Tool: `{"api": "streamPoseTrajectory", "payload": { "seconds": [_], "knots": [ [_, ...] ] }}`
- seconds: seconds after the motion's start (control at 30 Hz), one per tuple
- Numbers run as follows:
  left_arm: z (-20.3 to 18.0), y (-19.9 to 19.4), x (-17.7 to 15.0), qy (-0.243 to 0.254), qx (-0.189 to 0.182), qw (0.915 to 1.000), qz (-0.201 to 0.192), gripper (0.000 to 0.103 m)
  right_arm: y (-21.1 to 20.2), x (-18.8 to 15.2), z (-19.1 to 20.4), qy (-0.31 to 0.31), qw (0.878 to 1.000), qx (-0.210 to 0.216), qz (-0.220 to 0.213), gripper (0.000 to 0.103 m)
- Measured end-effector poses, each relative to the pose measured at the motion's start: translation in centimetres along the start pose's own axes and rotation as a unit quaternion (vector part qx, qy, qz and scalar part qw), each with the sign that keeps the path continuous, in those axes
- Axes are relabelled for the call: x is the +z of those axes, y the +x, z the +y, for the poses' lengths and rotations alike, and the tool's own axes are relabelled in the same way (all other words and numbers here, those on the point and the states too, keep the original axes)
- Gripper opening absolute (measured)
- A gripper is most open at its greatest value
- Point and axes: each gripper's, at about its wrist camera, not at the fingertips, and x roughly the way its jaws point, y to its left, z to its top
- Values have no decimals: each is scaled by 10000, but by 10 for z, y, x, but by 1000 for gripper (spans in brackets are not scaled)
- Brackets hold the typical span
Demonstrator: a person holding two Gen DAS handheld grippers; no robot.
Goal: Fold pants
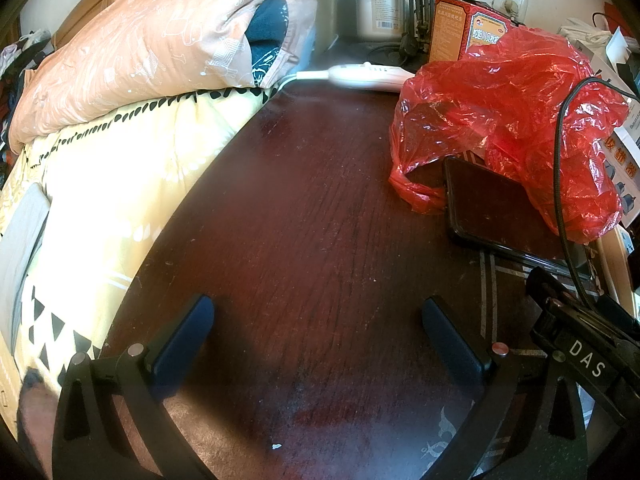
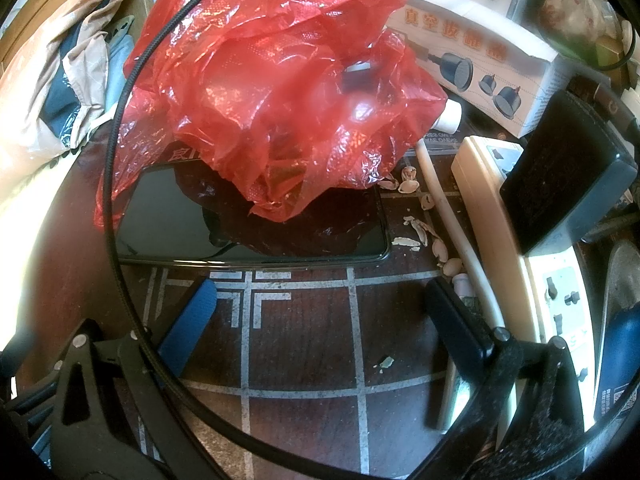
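Pants cannot be picked out for certain in either view (a flat grey cloth (image 1: 20,240) lies on the pale yellow patterned quilt (image 1: 120,168) at the left edge, its kind unclear). The left gripper (image 1: 318,320) hovers over the dark wooden tabletop (image 1: 304,200), fingers spread and holding nothing, near a crumpled red plastic bag (image 1: 500,112) that partly covers a black smartphone (image 1: 492,208). The right gripper (image 2: 320,308), fingers likewise apart and empty, faces that phone, beside a cream power strip (image 2: 492,208) and scattered nut shells (image 2: 416,228).
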Motion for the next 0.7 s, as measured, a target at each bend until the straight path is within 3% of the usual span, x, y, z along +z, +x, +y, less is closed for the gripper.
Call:
{"api": "streamPoseTrajectory", "payload": {
  "seconds": [0.7],
  "knots": [
    [0,0,0,-6,5,10000,-3,103,0,0,0,1,10000,1,1,103]
  ]
}}
